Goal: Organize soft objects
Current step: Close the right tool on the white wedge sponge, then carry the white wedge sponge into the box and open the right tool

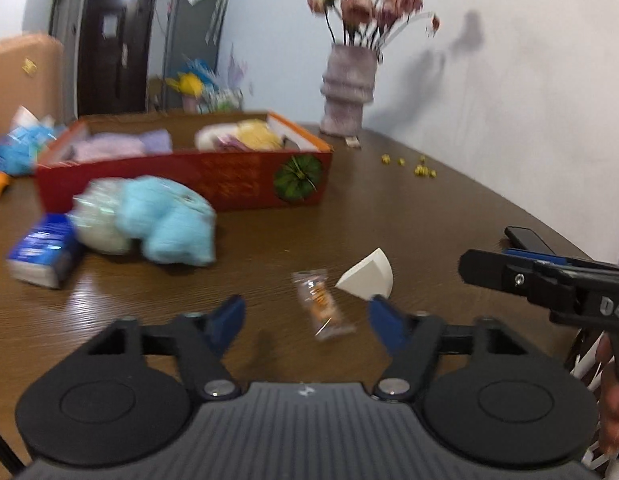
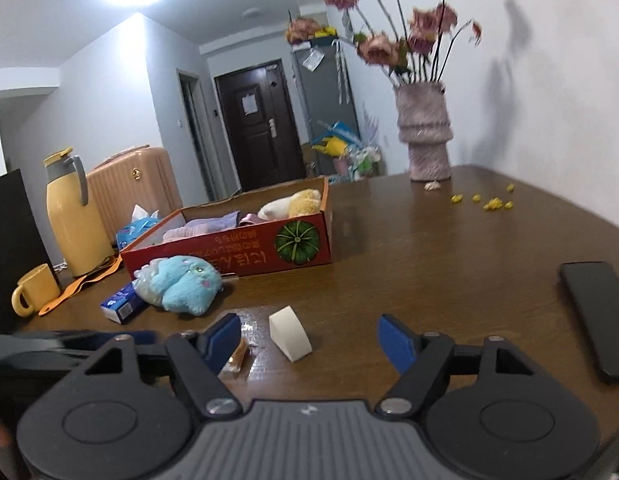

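A red cardboard box (image 1: 229,178) (image 2: 245,254) on the brown table holds purple cloths and a yellow and white plush. In front of it lies a light blue plush toy (image 1: 165,220) (image 2: 185,284) against a clear-wrapped white bundle (image 1: 97,220). A white wedge sponge (image 1: 367,276) (image 2: 289,334) lies close ahead. My left gripper (image 1: 307,320) is open and empty, just above a small snack packet (image 1: 323,308) (image 2: 237,358). My right gripper (image 2: 309,338) is open and empty, with the sponge between its fingers' line; it also shows at the right of the left wrist view (image 1: 509,276).
A blue tissue pack (image 1: 45,252) (image 2: 121,304) lies left of the plush. A grey vase of pink flowers (image 1: 349,88) (image 2: 425,136) stands by the wall. A black phone (image 2: 597,316) lies right. A yellow thermos (image 2: 73,216), yellow mug (image 2: 33,294) and suitcase (image 2: 133,192) are at left.
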